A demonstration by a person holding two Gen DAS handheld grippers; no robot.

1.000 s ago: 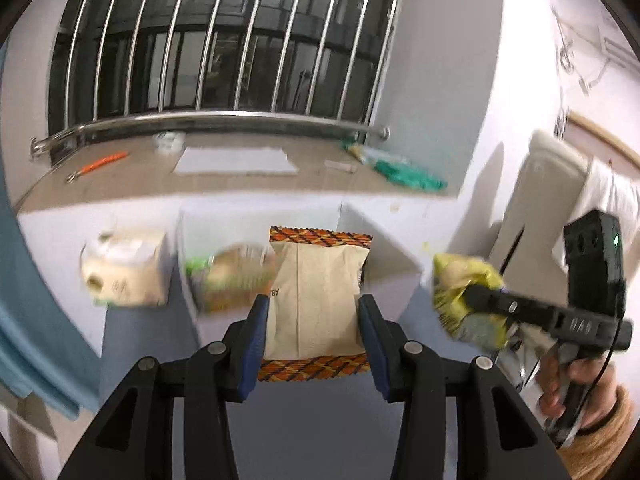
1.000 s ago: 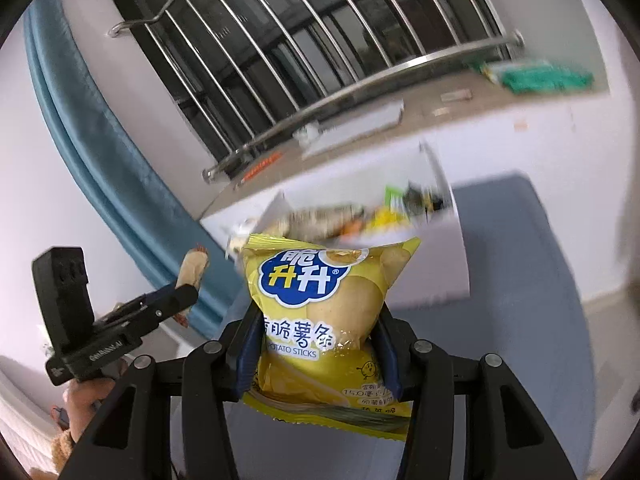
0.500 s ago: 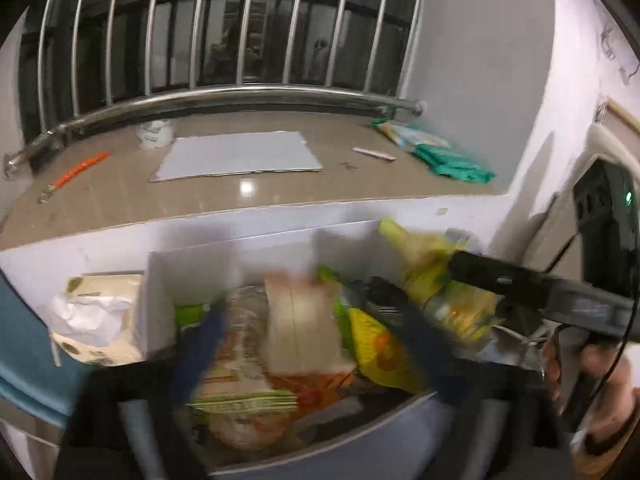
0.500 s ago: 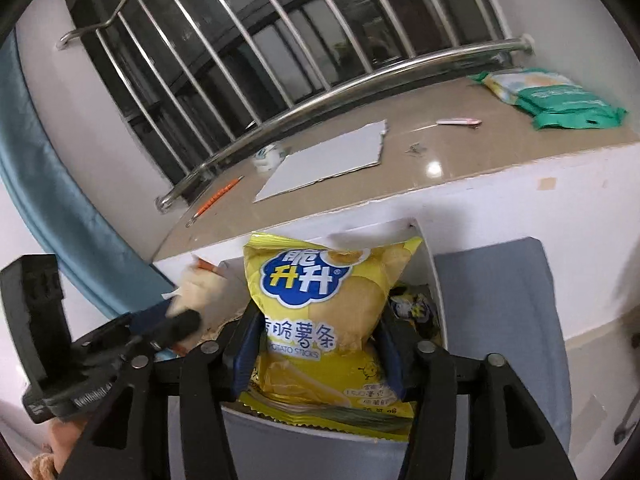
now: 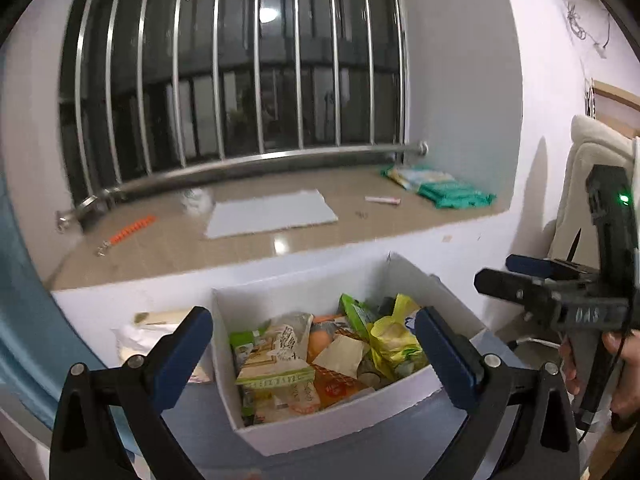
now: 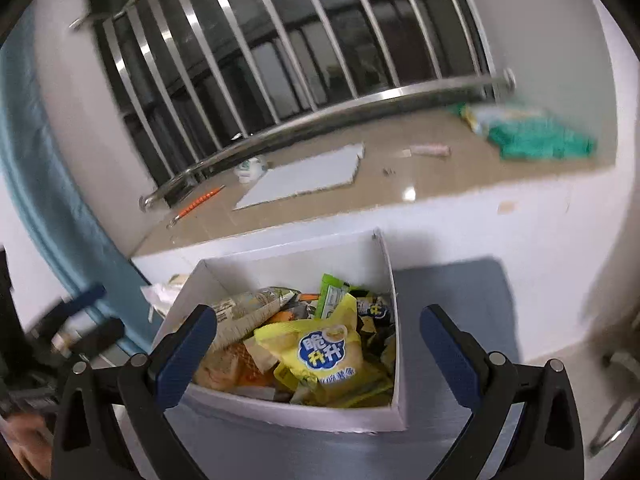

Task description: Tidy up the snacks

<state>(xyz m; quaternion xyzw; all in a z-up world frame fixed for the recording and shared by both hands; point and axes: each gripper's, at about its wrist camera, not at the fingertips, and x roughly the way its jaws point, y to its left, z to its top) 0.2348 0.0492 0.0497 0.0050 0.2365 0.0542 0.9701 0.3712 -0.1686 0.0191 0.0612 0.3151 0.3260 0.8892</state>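
A white box (image 5: 340, 426) (image 6: 296, 412) full of snack packets stands on a grey surface below the window sill. The yellow potato-stick bag (image 6: 324, 356) lies on top of the pile at the right; it also shows in the left wrist view (image 5: 394, 342). The beige packet with the orange patterned edge (image 5: 340, 356) lies in the middle of the pile. My left gripper (image 5: 312, 354) is open and empty above the box's near side. My right gripper (image 6: 318, 354) is open and empty above the box; it shows at the right of the left wrist view (image 5: 520, 280).
A tan window sill (image 5: 240, 240) runs behind the box with a white sheet (image 5: 272, 214), an orange pen (image 5: 132, 230), a green packet (image 5: 444, 190) and a steel rail (image 5: 240, 166). A white paper bag (image 5: 140, 336) lies left of the box. A blue curtain (image 6: 52, 200) hangs at left.
Both grippers have opened and let go. The beige packet and the yellow potato-stick bag now lie in the box, and both grippers have drawn back a little.
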